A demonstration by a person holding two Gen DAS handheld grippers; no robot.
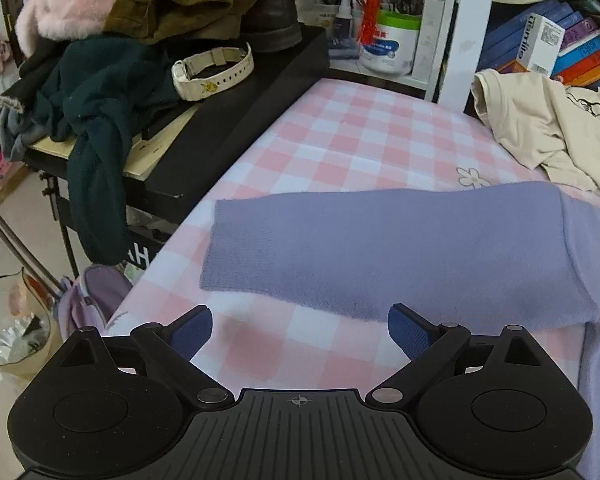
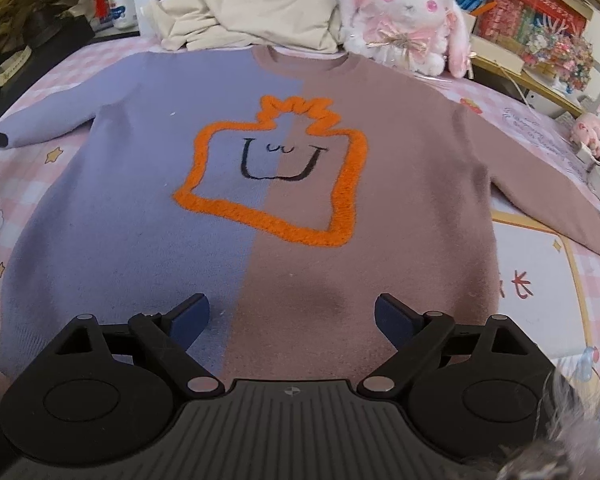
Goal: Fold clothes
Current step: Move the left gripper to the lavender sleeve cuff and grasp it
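A sweater (image 2: 300,200), half lilac and half dusty pink with an orange outlined face, lies flat and face up on the pink checked bed sheet (image 1: 340,140). Both sleeves are spread out to the sides. My right gripper (image 2: 292,316) is open and empty, just above the sweater's lower hem at the middle. My left gripper (image 1: 300,332) is open and empty, above the sheet just in front of the lilac sleeve (image 1: 380,248), near its cuff.
A cream T-shirt (image 2: 252,8) is bunched at the head of the bed, and a plush rabbit (image 2: 408,16) sits beside it. A black keyboard case (image 1: 240,128) with clothes and a watch stands along the bed's left edge. Shelves with books stand behind.
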